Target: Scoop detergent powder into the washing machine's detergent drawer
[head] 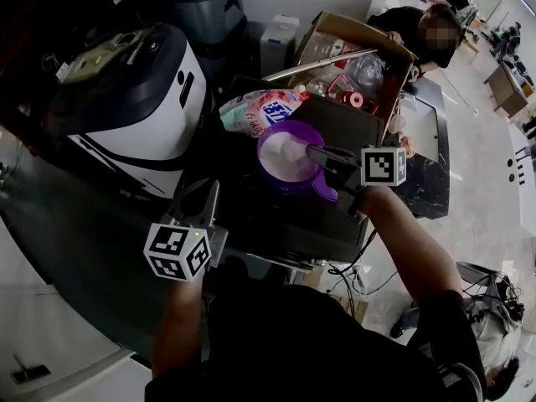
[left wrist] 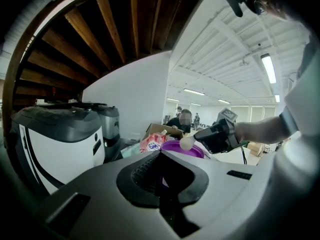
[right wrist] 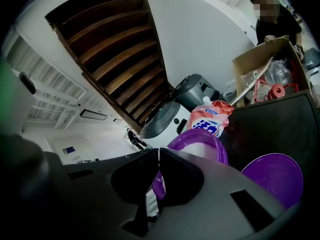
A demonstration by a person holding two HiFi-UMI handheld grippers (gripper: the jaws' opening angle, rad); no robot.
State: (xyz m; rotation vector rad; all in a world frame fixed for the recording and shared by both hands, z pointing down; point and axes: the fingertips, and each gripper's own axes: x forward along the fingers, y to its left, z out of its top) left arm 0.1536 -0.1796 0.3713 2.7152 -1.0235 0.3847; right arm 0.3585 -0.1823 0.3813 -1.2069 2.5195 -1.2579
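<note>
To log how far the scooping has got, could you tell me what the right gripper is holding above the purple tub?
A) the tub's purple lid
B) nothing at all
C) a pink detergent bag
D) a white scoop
D: the right gripper has its jaws closed on a thin white handle, and the left gripper view shows the white scoop over the purple tub.

The tub (head: 285,159) stands mid-counter (head: 268,220), with its lid (right wrist: 272,176) just beside it on the right. A detergent bag (head: 260,110) lies behind the tub, a cardboard box (head: 356,48) at the far right corner and an appliance (head: 134,99) at the left edge. A scoop (left wrist: 186,142) in the right tool (head: 314,151) is over the tub.
</note>
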